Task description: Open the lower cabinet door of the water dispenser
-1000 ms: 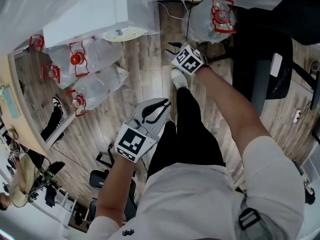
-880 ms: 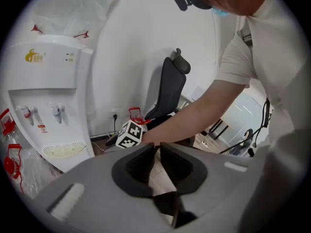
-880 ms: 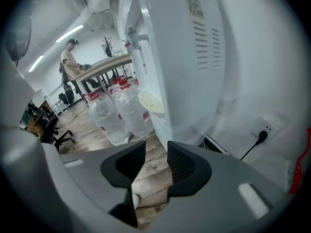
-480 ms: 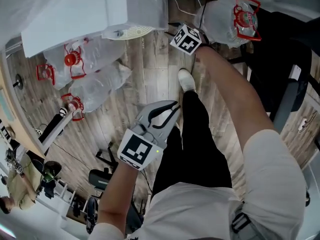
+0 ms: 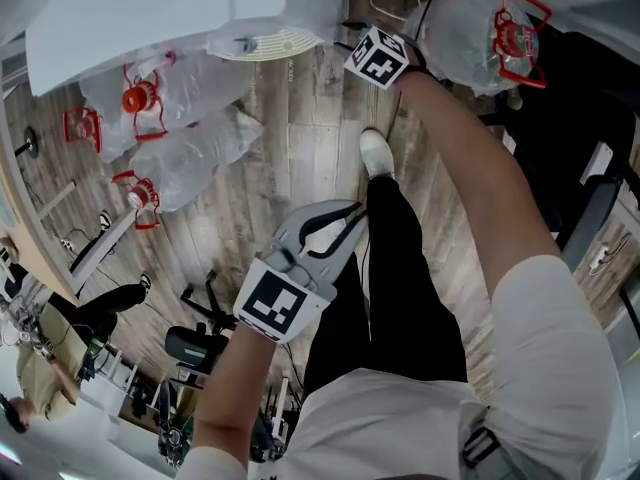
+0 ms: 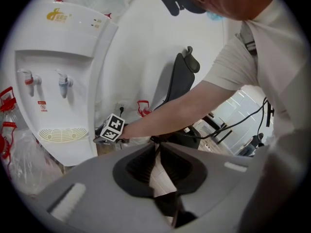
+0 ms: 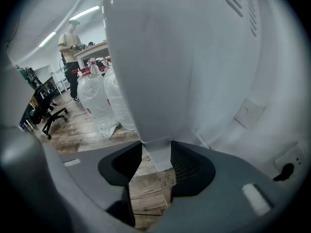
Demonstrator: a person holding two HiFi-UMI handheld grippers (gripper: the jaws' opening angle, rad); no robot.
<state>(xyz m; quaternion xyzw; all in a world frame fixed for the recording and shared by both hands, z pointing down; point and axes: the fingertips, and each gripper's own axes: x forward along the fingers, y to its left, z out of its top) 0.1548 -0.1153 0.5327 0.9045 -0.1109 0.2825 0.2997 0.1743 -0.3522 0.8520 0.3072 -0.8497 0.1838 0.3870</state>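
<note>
The white water dispenser (image 5: 150, 18) stands at the top left of the head view, its drip tray (image 5: 258, 43) facing me. In the left gripper view its taps and the plain lower front panel (image 6: 68, 152) show. My right gripper (image 5: 362, 50) is low at the dispenser's right front corner. Its jaws are opening, and a white vertical edge of the dispenser (image 7: 158, 152) stands between them. My left gripper (image 5: 350, 211) hangs by the person's black trouser leg, away from the dispenser, jaws together with nothing held.
Large water bottles in plastic bags with red handles lie left of the dispenser (image 5: 170, 108) and to its right (image 5: 490, 28). A black office chair (image 5: 590, 118) is at right. A white shoe (image 5: 377, 153) stands on the wooden floor. A wall socket (image 7: 286, 171) sits behind the dispenser.
My right gripper has moved down and in toward the dispenser's lower right corner. The left gripper has sunk slightly and stays by the leg.
</note>
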